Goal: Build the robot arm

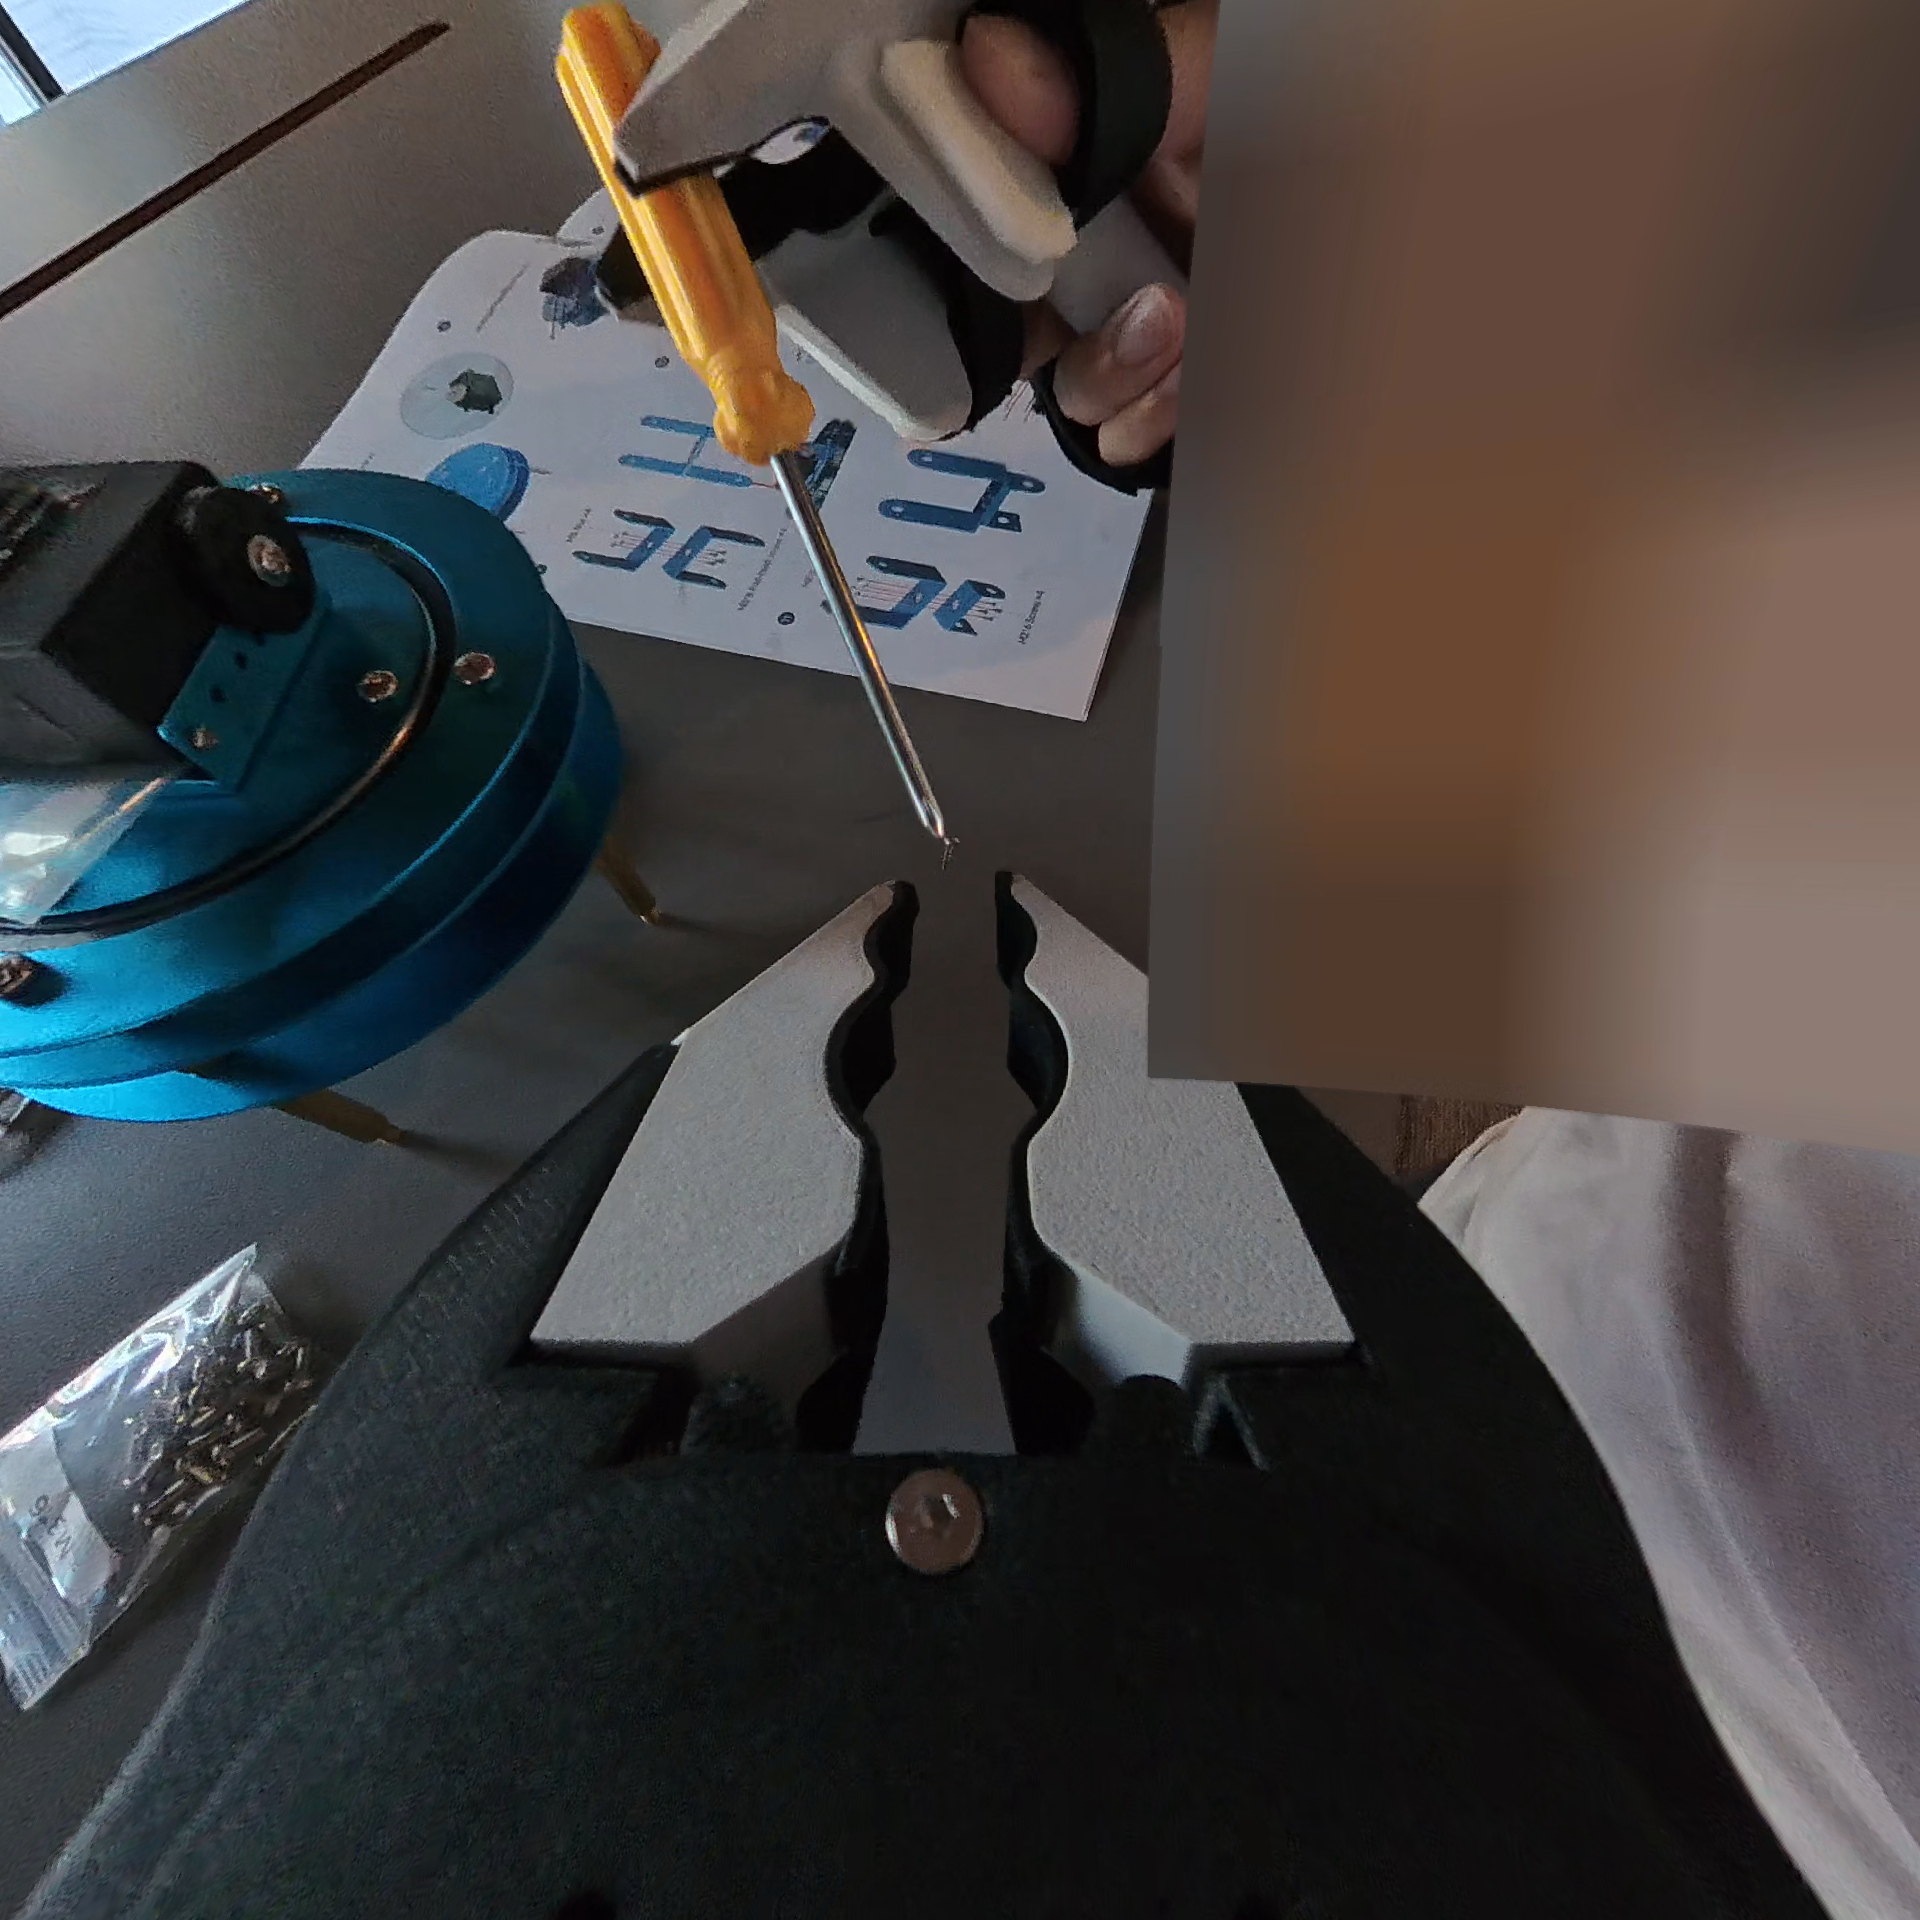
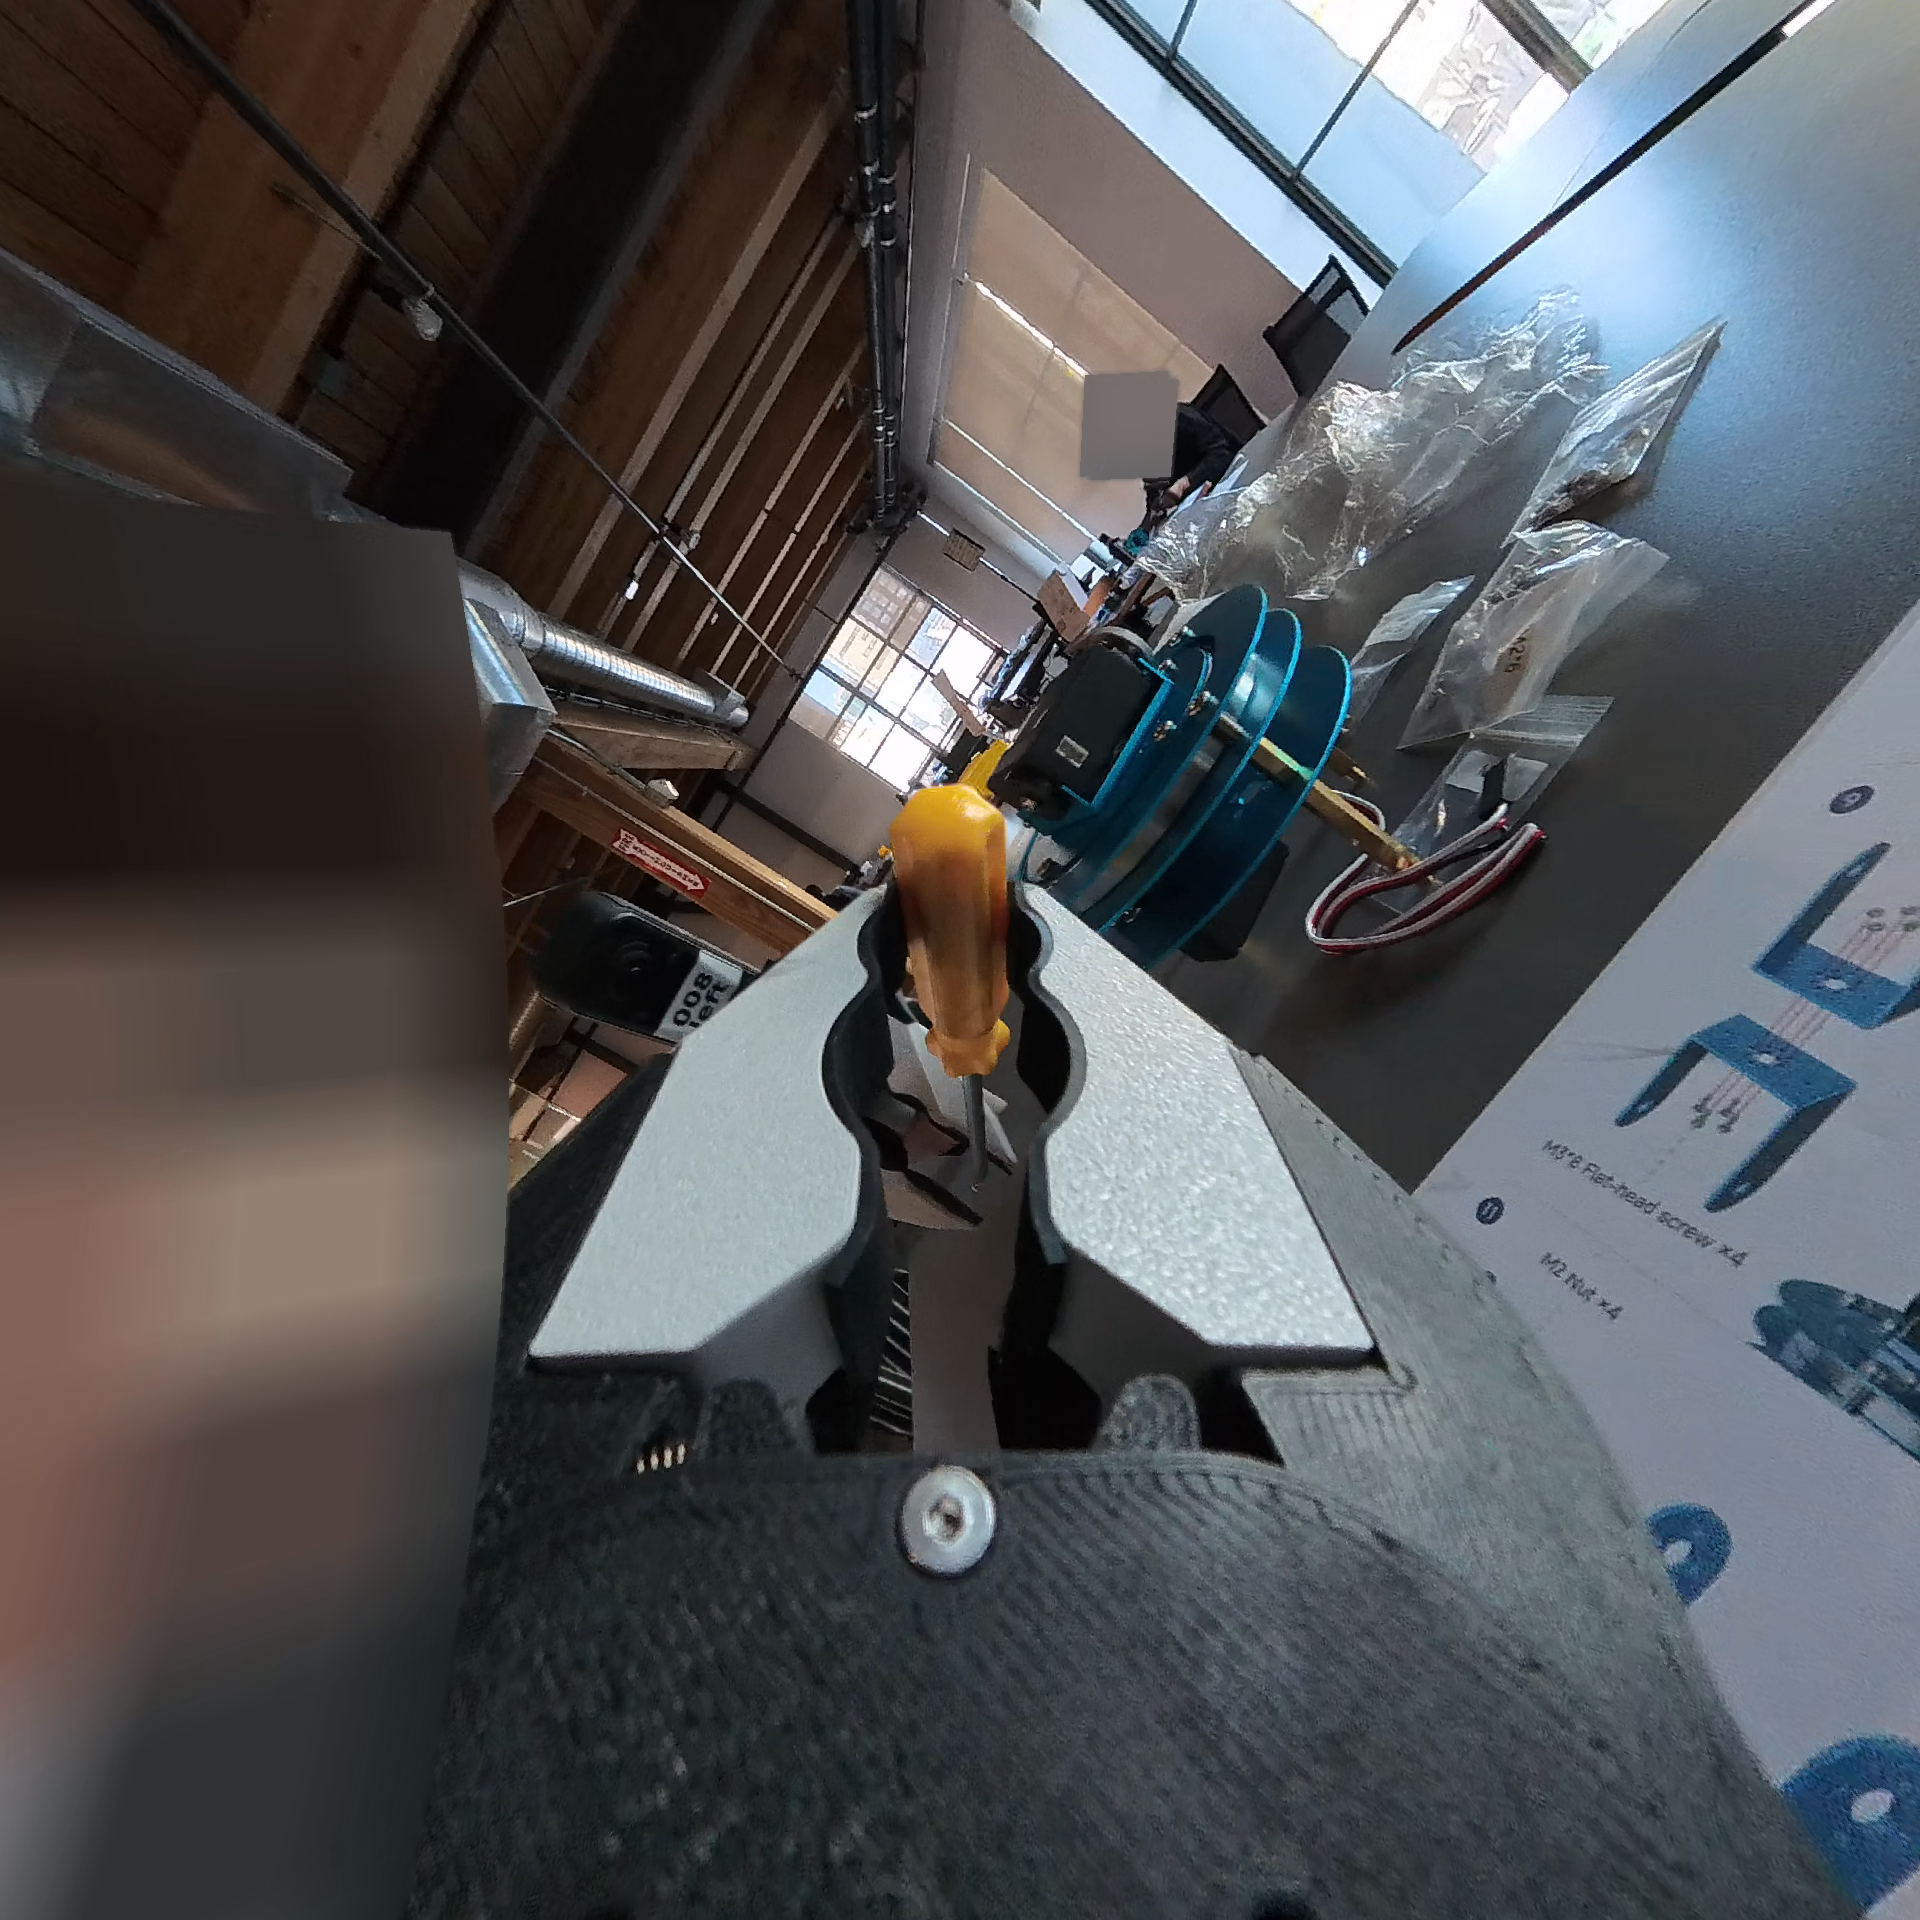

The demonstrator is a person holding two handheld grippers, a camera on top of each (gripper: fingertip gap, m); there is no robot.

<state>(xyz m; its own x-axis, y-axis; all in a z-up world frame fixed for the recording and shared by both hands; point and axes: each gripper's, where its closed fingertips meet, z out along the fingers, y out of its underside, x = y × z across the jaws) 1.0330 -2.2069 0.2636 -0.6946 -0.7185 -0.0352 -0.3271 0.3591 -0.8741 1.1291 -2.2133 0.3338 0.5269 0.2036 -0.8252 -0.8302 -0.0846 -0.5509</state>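
Observation:
My right gripper is shut on the handle of a yellow screwdriver. In the left wrist view the same screwdriver slants down from the right gripper, held by a hand. Its metal tip meets a tiny screw over the grey table. My left gripper is narrowly open and empty, its tips just short of that screw. A blue round stacked-plate assembly with a black servo on top stands to the left; it also shows in the right wrist view.
A printed instruction sheet lies behind the screwdriver and also shows in the right wrist view. A clear bag of small screws lies at the near left. Several plastic bags and a red-and-white wire lie beyond the assembly. The left gripper's tips are roughly 12 centimeters from the right gripper's.

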